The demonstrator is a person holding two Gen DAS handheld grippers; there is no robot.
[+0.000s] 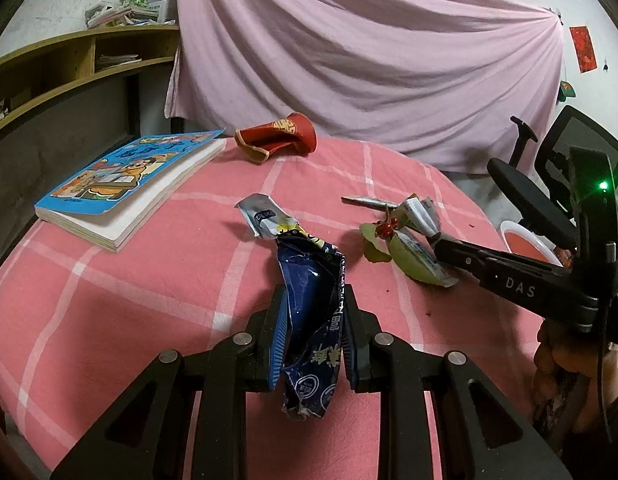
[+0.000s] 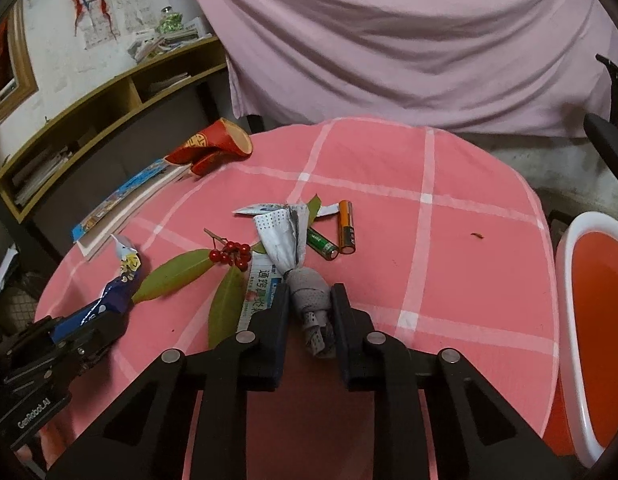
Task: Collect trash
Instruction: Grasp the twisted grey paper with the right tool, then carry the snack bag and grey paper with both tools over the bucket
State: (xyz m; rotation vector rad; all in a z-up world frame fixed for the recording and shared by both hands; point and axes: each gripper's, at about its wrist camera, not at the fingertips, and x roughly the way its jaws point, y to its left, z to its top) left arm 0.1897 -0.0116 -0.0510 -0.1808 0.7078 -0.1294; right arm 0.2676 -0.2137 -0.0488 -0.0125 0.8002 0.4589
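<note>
A crumpled dark blue snack wrapper (image 1: 305, 264) stands up between the pads of my left gripper (image 1: 314, 294), which is shut on it just above the pink checked tablecloth (image 1: 109, 300). My right gripper (image 2: 310, 290) is shut on the twisted end of a grey-white paper wad (image 2: 285, 240) that still lies on the cloth. In the left wrist view the right gripper (image 1: 437, 245) comes in from the right onto that wad (image 1: 423, 212). The right wrist view shows the left gripper (image 2: 117, 316) at lower left with the wrapper (image 2: 121, 292).
Around the wad lie green leaves (image 2: 177, 272) with red berries (image 2: 229, 254), a printed paper slip (image 2: 261, 284), a green battery (image 2: 323, 244) and an orange battery (image 2: 346, 228). A crushed red cup (image 2: 213, 146) and a blue book (image 1: 121, 184) sit farther back. A white bin (image 2: 567, 280) with a red liner stands off the table's right edge.
</note>
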